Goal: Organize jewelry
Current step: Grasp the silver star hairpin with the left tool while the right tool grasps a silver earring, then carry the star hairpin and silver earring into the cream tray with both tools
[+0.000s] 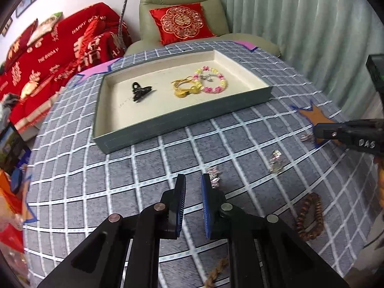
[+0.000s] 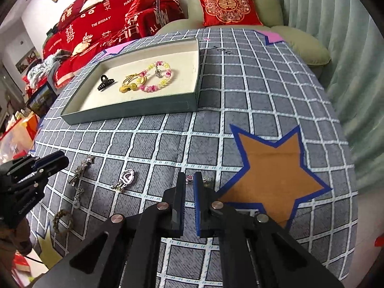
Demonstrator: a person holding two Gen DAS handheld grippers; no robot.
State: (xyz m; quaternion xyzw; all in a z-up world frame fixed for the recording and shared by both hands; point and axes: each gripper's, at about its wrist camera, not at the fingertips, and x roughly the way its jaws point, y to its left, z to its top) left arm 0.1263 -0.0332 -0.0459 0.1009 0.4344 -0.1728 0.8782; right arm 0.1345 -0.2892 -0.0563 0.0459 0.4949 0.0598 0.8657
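A shallow grey tray (image 1: 168,122) (image 2: 134,112) holds a black hair claw (image 1: 141,91) (image 2: 105,82), a gold piece (image 1: 186,87) (image 2: 131,81) and a pink-and-yellow bead bracelet (image 1: 212,79) (image 2: 157,76). My left gripper (image 1: 194,180) is slightly open and empty, just left of a silver star hairpin (image 1: 214,176) (image 2: 81,168). My right gripper (image 2: 189,176) is nearly shut around a small silver piece (image 2: 190,178) on the cloth (image 1: 306,136); contact is unclear. A silver heart pendant (image 1: 276,160) (image 2: 126,178) and a brown bead bracelet (image 1: 309,217) (image 2: 63,220) lie on the cloth.
The table has a grey checked cloth (image 1: 120,180) with star patches, one orange (image 2: 276,177). A braided brown cord (image 1: 216,271) lies near the front edge. A green armchair with a red cushion (image 1: 182,22) and a red-covered sofa (image 1: 48,55) stand behind the table.
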